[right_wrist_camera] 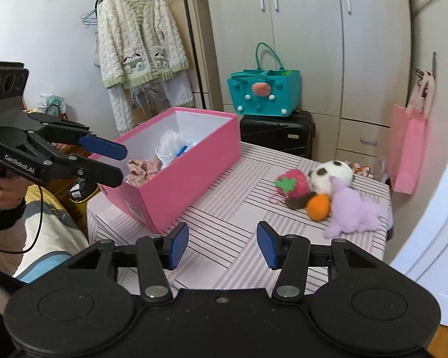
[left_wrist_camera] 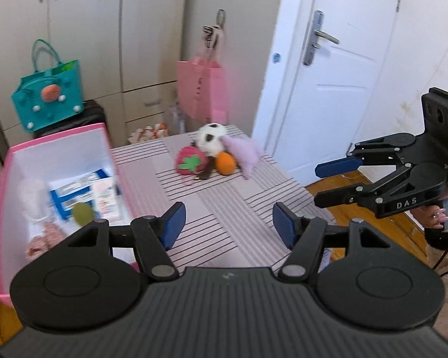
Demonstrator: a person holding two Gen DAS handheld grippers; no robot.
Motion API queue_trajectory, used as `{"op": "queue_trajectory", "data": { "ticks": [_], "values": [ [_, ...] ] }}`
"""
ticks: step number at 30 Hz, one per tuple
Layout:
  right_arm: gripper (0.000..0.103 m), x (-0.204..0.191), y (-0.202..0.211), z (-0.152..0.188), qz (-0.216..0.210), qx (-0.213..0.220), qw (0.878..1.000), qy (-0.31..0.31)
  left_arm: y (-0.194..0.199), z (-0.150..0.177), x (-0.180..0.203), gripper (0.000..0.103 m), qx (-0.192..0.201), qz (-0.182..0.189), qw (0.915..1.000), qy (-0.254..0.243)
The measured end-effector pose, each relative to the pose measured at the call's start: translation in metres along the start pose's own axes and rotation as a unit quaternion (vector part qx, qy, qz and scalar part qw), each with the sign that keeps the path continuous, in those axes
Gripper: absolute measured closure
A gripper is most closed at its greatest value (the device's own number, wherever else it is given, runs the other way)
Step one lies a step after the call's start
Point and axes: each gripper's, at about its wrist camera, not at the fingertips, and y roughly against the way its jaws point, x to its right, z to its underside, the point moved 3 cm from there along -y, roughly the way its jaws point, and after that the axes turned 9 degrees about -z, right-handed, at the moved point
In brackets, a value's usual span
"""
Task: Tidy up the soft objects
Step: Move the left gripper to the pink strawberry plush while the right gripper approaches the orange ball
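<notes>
Several soft toys lie in a heap at the far end of the striped table (left_wrist_camera: 224, 205): a pink strawberry (left_wrist_camera: 191, 161), a black-and-white plush (left_wrist_camera: 212, 140), an orange plush (left_wrist_camera: 225, 162) and a lilac plush (left_wrist_camera: 245, 152). The right wrist view shows the same strawberry (right_wrist_camera: 292, 183), orange plush (right_wrist_camera: 319, 205) and lilac plush (right_wrist_camera: 351, 208). A pink box (left_wrist_camera: 3, 179) on the table's left holds cloth pieces, packets and a blurred olive-green item (left_wrist_camera: 81, 213). My left gripper (left_wrist_camera: 228, 217) is open and empty over the near table, beside the box. My right gripper (right_wrist_camera: 222, 238) is also open and empty, short of the heap.
A teal bag (right_wrist_camera: 264, 92) sits on a black suitcase (right_wrist_camera: 279, 132) behind the table. A pink paper bag (left_wrist_camera: 201, 89) hangs by the wardrobe, next to a white door (left_wrist_camera: 328, 74). A fluffy jacket (right_wrist_camera: 140, 35) hangs on a rack at the left. A person's hand and sleeve hold each gripper.
</notes>
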Motion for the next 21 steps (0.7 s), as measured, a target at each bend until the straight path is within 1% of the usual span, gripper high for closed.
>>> {"op": "queue_trajectory", "data": {
  "ticks": [3,8,13,17,21],
  "values": [
    [0.047,0.008,0.005,0.010,0.006,0.002,1.000,0.003,-0.016,-0.001,0.014,0.039,0.002,0.008,0.9999,-0.011],
    [0.047,0.024,0.006,0.018,0.010,0.003,1.000,0.003,-0.045,-0.004,0.026,0.040,0.006,0.010,0.9998,-0.015],
    [0.047,0.043,-0.001,0.022,0.012,0.005,1.000,0.010,-0.075,-0.004,0.033,0.039,0.014,-0.009,0.9997,-0.017],
    [0.047,0.054,-0.013,0.024,0.010,0.007,1.000,0.014,-0.103,-0.006,0.031,0.039,0.012,-0.030,0.9995,0.000],
    [0.047,0.067,-0.028,0.028,0.015,0.015,0.999,0.034,-0.130,-0.008,0.029,0.039,0.011,-0.051,0.9985,0.016]
  ]
}}
